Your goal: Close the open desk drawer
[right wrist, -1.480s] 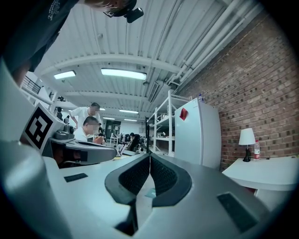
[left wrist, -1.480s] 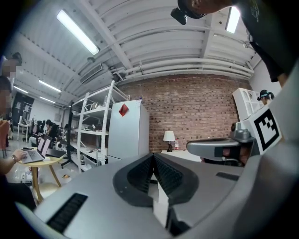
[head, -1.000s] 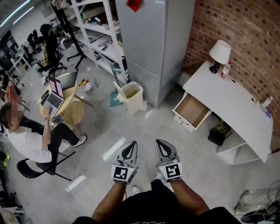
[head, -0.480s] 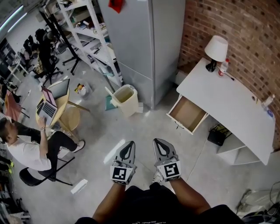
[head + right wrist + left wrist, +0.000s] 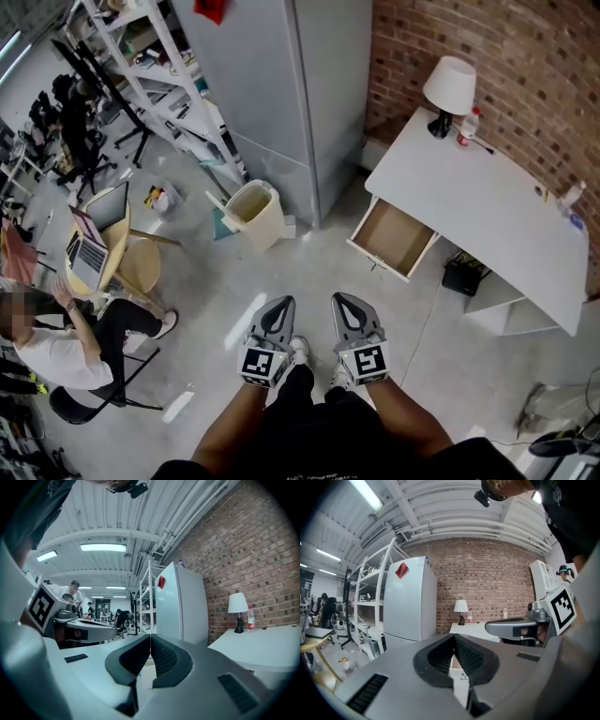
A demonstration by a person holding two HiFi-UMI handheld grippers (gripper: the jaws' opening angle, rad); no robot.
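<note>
Holding one tool in each hand, the person has bare arms [image 5: 234,427] coming up from the bottom edge of the head view. The left hand-held gripper [image 5: 279,305], grey with a black-and-white marker cube, sits low in the middle. The right hand-held gripper [image 5: 343,301], just the same kind, sits just beside it. Both point toward the top of the picture. Each gripper view shows the jaws pressed tight, pad on pad, holding no thing. A white shoe [image 5: 299,349] peeks out between the two tools.

The grey concrete floor [image 5: 309,267] lies all around. At the lower left a person in a white shirt [image 5: 52,354] sits on a black chair by a small round wooden table [image 5: 136,267] with an open laptop [image 5: 80,253] on it.

Up and to the right of the tools, well apart from them, is the open wooden drawer with a white front [image 5: 394,234]. It sticks out from under the long white worktop [image 5: 487,202], and its bare brown bottom shows. A small black box [image 5: 462,275] sits on the floor just right of the drawer.

Left of the drawer stands a cream plastic bin [image 5: 253,211], next to a tall grey fridge [image 5: 281,84]. White metal shelves [image 5: 150,56] fill the upper left.

At the far end of the worktop stand a lamp with a white shade [image 5: 447,80] and a small clear bottle [image 5: 465,127], close to the red brick wall [image 5: 506,56].
</note>
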